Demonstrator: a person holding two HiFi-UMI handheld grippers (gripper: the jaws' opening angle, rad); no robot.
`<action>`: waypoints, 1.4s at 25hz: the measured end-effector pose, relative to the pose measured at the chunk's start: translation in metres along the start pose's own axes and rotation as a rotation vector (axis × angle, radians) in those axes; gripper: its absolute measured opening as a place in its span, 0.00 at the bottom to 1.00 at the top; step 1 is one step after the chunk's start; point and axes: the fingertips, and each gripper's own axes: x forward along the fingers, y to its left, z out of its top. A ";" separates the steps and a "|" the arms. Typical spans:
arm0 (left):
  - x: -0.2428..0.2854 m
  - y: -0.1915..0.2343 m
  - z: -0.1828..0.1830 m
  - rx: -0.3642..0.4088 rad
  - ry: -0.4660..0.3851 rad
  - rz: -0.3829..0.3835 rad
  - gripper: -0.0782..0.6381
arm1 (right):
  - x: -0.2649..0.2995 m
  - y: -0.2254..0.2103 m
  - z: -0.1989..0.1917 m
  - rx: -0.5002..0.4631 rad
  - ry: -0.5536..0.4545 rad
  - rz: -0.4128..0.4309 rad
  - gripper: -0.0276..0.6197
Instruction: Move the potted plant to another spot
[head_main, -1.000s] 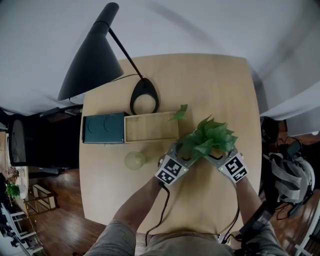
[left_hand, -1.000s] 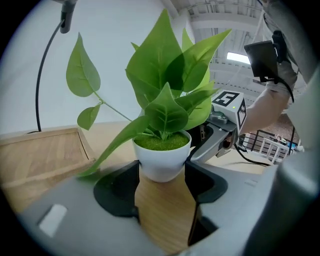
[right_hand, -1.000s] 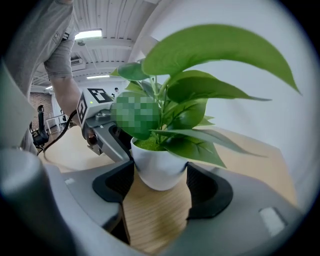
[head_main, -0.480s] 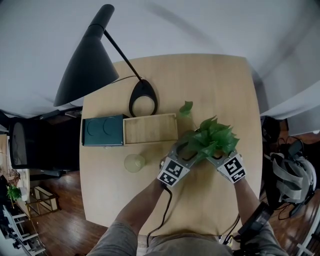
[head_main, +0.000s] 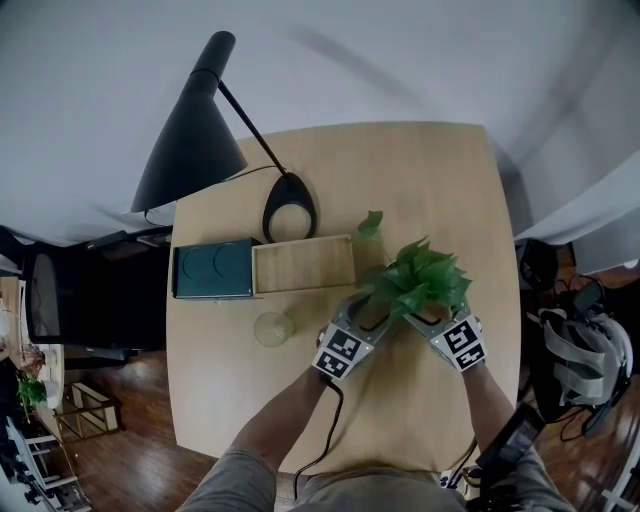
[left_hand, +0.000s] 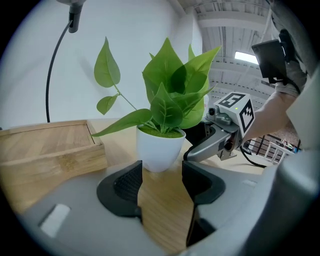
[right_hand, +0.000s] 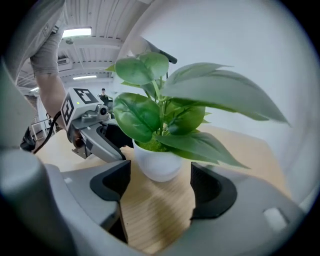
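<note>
In the head view the plant (head_main: 418, 280) stands on the tabletop (head_main: 420, 180), right of the tray (head_main: 303, 263), with the left gripper (head_main: 372, 308) and the right gripper (head_main: 425, 316) closing in on it from the near side, one at each flank. A lamp (head_main: 200, 130) and a dark box (head_main: 212, 268) stand further left. The only print here is the black-and-white square markers on the two cubes. In the left gripper view the jaws stand moderately apart, having just been closing a little. The white pot (left_hand: 160, 150) sits on the tabletop right at their tips, and neither pad presses on it. The right gripper shows beyond the pot, marker cube uppermost. In the right gripper view the jaws stand wide, having just been opening. The pot (right_hand: 157, 162) stands just past the tips, in line with the gap, untouched by either pad, with the leaves spreading above it and the left gripper's marked cube to the left.
</note>
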 end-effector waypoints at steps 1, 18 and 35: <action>-0.003 -0.002 0.000 -0.001 0.001 -0.001 0.45 | -0.003 0.001 -0.001 0.009 0.002 -0.005 0.63; -0.096 -0.088 0.027 -0.009 -0.102 0.051 0.32 | -0.104 0.089 0.043 -0.001 -0.137 0.013 0.51; -0.185 -0.175 0.016 -0.092 -0.195 0.134 0.11 | -0.191 0.193 0.045 0.060 -0.217 0.042 0.05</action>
